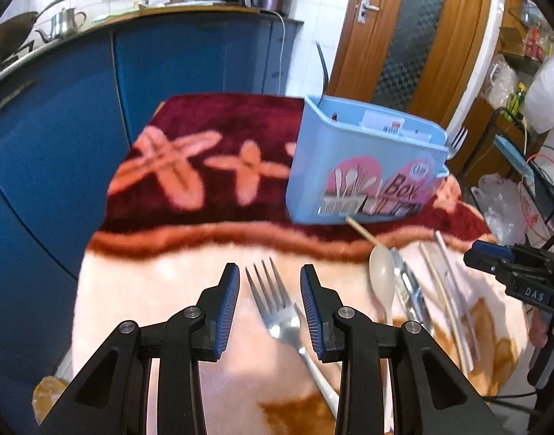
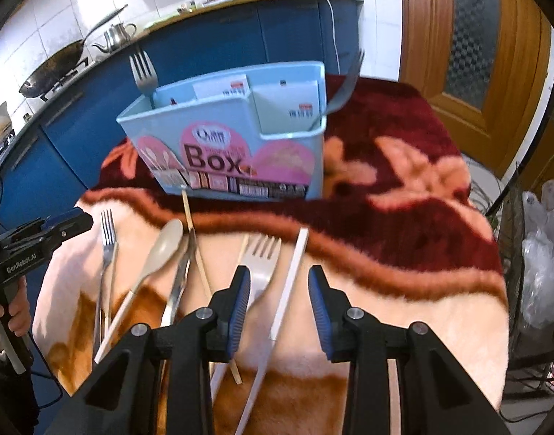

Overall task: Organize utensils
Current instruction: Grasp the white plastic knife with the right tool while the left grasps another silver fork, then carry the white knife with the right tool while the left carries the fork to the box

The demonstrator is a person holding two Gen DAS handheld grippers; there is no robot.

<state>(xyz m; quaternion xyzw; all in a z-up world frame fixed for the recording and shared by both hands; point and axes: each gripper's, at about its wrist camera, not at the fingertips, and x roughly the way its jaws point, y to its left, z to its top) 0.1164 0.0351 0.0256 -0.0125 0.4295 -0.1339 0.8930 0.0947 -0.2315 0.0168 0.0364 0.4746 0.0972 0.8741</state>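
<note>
My left gripper (image 1: pixel 270 282) is open over a steel fork (image 1: pixel 273 301) that lies on the blanket between its fingers, untouched. My right gripper (image 2: pixel 279 284) is open above a pale plastic fork (image 2: pixel 262 261) and a white chopstick (image 2: pixel 289 282). A light blue utensil box (image 1: pixel 363 166) stands upright further back; it also shows in the right wrist view (image 2: pixel 237 145) with a fork (image 2: pixel 143 72) standing in its left compartment. A beige spoon (image 2: pixel 157 250), a steel knife (image 2: pixel 179 282) and a wooden chopstick (image 2: pixel 195 239) lie left of my right gripper.
A pink and maroon blanket (image 1: pixel 204 166) covers the table. Blue kitchen cabinets (image 1: pixel 190 58) stand behind it, a wooden door (image 1: pixel 403 32) to the right. Plastic bags and a wire rack (image 2: pixel 541 253) crowd the table's right side.
</note>
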